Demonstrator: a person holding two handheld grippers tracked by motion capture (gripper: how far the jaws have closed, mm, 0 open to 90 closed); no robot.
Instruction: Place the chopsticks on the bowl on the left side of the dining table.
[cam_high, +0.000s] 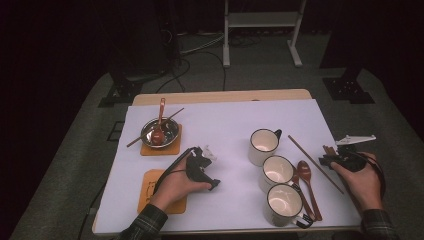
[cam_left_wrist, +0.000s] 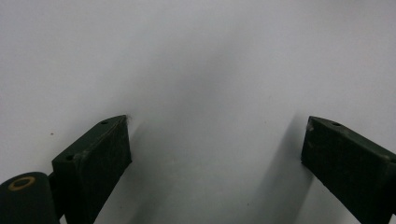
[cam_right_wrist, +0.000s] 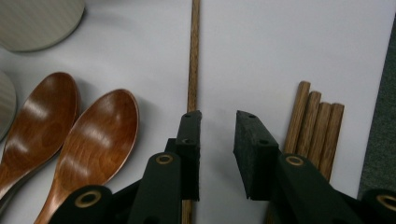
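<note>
chopstick (cam_right_wrist: 193, 56) under lowered right claw (cam_right_wrist: 217, 135)

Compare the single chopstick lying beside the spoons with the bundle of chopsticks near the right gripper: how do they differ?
The single chopstick lies alone, right beside the left jaw of the right gripper; the bundle of chopsticks is four sticks packed side by side, next to the other jaw. The single one runs on to the top of the right gripper view; the bundle's ends stop level with the jaw tips. Both are brown wood, lying flat on the white sheet, neither gripped.
</note>
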